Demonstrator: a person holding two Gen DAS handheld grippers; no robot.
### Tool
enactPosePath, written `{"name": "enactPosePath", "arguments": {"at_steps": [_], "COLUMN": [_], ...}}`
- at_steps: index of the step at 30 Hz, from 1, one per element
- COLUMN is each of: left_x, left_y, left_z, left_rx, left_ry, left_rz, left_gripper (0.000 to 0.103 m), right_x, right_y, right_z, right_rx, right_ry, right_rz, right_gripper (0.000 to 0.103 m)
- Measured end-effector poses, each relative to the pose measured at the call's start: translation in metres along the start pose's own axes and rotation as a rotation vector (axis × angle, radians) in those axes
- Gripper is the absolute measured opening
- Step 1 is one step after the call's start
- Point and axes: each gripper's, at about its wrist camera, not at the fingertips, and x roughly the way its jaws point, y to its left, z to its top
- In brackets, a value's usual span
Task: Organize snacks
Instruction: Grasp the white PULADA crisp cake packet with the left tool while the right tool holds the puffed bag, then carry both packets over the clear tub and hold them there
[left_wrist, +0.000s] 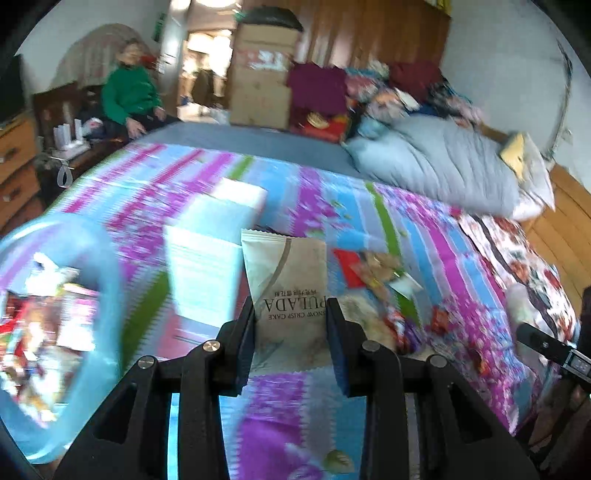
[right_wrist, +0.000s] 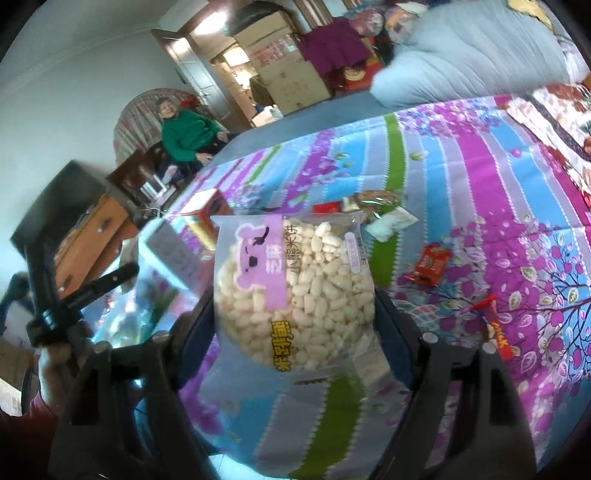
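Observation:
My left gripper (left_wrist: 290, 314) is shut on a beige snow crisp cake packet (left_wrist: 286, 280), held above the striped bedspread (left_wrist: 436, 236). At the left edge of that view stands a light blue basket (left_wrist: 105, 280) with several snack packs inside. My right gripper (right_wrist: 295, 314) is shut on a round puffed rice cake pack (right_wrist: 295, 291) with a purple bear label, lifted over the bed. Loose snacks (right_wrist: 430, 264) lie on the spread beyond it. The other hand-held gripper (right_wrist: 92, 288) shows at the left of the right wrist view.
A pale blue box (left_wrist: 214, 243) lies on the bed behind the cake packet. An orange box (right_wrist: 205, 221) sits near the bed's left edge. A folded grey quilt (left_wrist: 439, 166) and piled clothes fill the far end. A person in a green sweater (left_wrist: 129, 92) sits beside the bed.

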Motion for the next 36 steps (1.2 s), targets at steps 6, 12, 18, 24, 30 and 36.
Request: {"name": "enactPosePath", "arguments": {"at_steps": [6, 12, 18, 24, 30, 36], "left_x": [-0.041, -0.08, -0.114, -0.124, -0.119, -0.115], "left_y": [0.066, 0.141, 0.202, 0.247, 0.282, 0.304], "left_z": [0.011, 0.011, 0.011, 0.012, 0.004, -0.009], "left_rx": [-0.103, -0.23, -0.318, -0.362, -0.394, -0.429], "left_ry": [-0.062, -0.12, -0.178, -0.191, -0.169, -0.143], "left_rz": [0.104, 0.187, 0.245, 0.318, 0.398, 0.428], "left_gripper": [0.036, 0.036, 0.036, 0.036, 0.036, 0.036], "right_x": [-0.001, 0.015, 0.037, 0.071, 0.11, 0.146], "right_y": [0.057, 0.128, 0.195, 0.269, 0.336, 0.388], "right_z": [0.019, 0.036, 0.046, 0.054, 0.051, 0.037], "right_rx": [-0.099, -0.218, -0.297, -0.394, -0.474, -0.55], "right_ry": [-0.022, -0.027, -0.022, 0.004, 0.057, 0.12], "right_rz": [0.039, 0.108, 0.184, 0.26, 0.325, 0.351], "right_gripper": [0.08, 0.08, 0.08, 0.08, 0.08, 0.08]}}
